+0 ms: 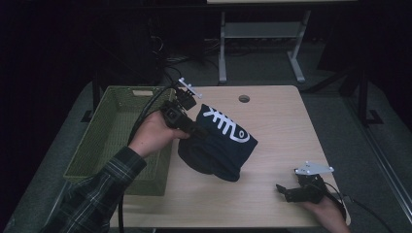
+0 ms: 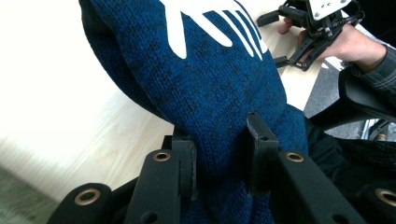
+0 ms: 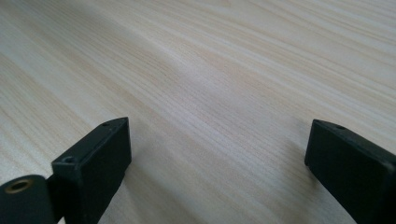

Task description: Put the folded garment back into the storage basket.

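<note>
Work in hand: likely moving the hat (image 1: pixel 218 143) into the basket (image 1: pixel 104 141) at the table's (image 1: pixel 272 194) left edge.
Left tongs (image 1: pixel 197 130): closed on a fold of the hat's knit; in the left gripper view both pads (image 2: pixel 259 149) press into the blue fabric.
Right tongs (image 1: pixel 286 191): jaws wide apart, nothing between them, low over bare wood near the table's front right.
Hat: dark blue with a white fishbone print, bunched and hanging from the left tongs just right of the basket; whether its lower end touches the table I cannot tell.
Risk, slip: only a pinch of soft knit is held, so the hat's weight could drag the fold out.
Risk, snag: the hanging bulk could catch the basket's near rim and spill outside it.
Risk, cable: the left cable (image 1: pixel 145 109) lies across the basket and could tangle with the hat.
</note>
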Motion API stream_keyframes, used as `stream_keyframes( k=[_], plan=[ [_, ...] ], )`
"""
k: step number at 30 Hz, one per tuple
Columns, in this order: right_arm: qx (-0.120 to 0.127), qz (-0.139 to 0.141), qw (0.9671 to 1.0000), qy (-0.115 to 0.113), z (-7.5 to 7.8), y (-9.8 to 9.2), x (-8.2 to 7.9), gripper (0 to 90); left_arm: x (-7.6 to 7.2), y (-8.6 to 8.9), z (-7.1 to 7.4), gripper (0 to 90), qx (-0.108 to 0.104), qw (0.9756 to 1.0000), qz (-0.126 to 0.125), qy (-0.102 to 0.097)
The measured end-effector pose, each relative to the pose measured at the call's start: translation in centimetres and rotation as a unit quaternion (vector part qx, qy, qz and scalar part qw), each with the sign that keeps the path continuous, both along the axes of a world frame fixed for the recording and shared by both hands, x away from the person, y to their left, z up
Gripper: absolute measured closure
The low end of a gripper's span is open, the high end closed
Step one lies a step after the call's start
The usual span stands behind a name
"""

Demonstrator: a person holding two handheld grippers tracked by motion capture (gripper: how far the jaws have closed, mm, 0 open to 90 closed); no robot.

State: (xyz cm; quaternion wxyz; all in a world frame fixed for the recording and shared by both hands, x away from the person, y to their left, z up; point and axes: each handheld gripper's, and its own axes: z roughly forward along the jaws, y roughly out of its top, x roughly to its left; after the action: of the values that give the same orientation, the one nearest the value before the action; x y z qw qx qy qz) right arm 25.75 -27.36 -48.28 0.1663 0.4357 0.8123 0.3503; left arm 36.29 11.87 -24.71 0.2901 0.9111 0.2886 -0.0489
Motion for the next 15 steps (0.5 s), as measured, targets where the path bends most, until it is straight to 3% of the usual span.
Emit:
stream_keyframes(
  k=[15],
  plan=[
    [0.0, 0.0, 1.0, 0.0, 0.0, 0.0, 0.0, 6.6, 0.0, 5.0, 3.5, 70.4, 0.0, 0.9987, 0.048, -0.017]
  ],
)
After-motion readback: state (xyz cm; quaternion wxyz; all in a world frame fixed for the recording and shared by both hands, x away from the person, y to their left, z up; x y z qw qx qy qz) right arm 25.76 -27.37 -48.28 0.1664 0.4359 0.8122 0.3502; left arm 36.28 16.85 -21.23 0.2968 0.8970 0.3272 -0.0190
